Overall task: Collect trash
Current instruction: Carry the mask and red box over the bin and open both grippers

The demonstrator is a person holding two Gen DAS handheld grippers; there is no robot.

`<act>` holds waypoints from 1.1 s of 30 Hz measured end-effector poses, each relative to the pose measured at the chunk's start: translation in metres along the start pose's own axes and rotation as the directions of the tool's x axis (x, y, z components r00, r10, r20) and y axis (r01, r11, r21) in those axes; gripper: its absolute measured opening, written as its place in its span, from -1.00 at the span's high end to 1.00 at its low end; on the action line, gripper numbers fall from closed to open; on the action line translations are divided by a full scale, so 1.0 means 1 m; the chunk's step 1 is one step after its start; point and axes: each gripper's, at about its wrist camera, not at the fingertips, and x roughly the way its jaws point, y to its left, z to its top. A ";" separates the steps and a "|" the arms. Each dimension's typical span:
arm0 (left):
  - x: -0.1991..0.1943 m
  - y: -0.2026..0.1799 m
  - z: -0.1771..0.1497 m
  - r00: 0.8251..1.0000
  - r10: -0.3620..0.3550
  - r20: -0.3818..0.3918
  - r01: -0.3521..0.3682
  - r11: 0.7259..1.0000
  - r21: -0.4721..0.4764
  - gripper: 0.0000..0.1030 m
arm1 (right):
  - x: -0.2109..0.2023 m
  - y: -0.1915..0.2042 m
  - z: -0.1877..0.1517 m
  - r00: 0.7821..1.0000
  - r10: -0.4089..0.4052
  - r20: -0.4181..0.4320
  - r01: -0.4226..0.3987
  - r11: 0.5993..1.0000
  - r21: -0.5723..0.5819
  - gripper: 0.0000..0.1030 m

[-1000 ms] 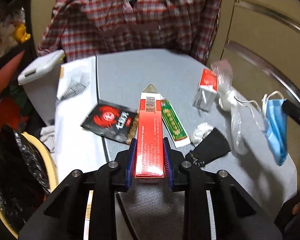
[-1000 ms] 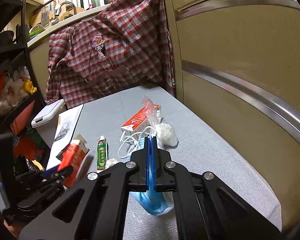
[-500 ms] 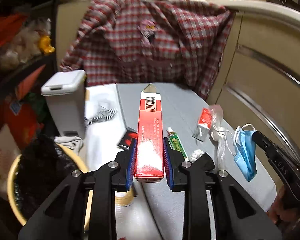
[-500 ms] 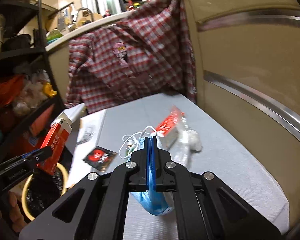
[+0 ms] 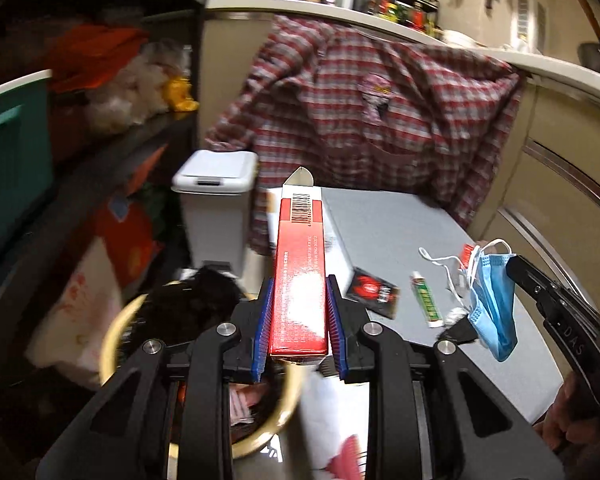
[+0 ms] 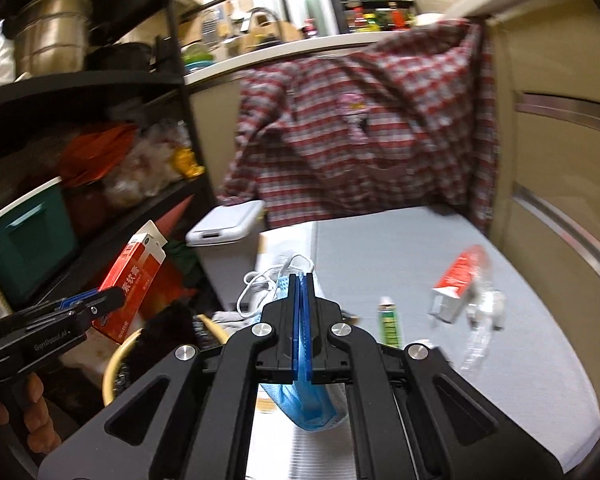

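Left wrist view first: your left gripper [image 5: 299,312] is clamped on one red box [image 5: 300,268], which stands lengthwise between the two blue pads [image 5: 262,332] with its barcode end pointing away from you. Below it sits one yellow-rimmed bin [image 5: 114,336] lined with a black bag. On the grey table [image 5: 384,224] you have one black-and-red sachet [image 5: 374,290] and one green tube [image 5: 426,300]. One blue face mask [image 5: 494,304] hangs from your right gripper at the right edge.

Right wrist view: your right gripper [image 6: 302,320] is pinched tight on that one mask [image 6: 304,404], which dangles below the pads, loops above them. One red-and-white carton [image 6: 458,284] lies well apart to the right.
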 end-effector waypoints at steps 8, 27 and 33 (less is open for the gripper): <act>-0.018 0.053 0.003 0.997 0.075 0.008 -0.075 0.996 -0.055 0.51 | 0.015 0.062 0.003 0.993 0.111 -0.033 -0.113 0.992 -0.058 0.96; 0.003 0.103 -0.002 0.996 0.086 -0.038 -0.090 0.990 -0.111 0.51 | 0.067 0.137 -0.006 0.974 0.179 -0.138 -0.195 0.974 -0.113 0.96; 0.019 0.110 -0.006 0.994 0.083 -0.065 -0.090 0.989 -0.116 0.51 | 0.086 0.146 -0.013 0.968 0.186 -0.167 -0.206 0.972 -0.114 0.96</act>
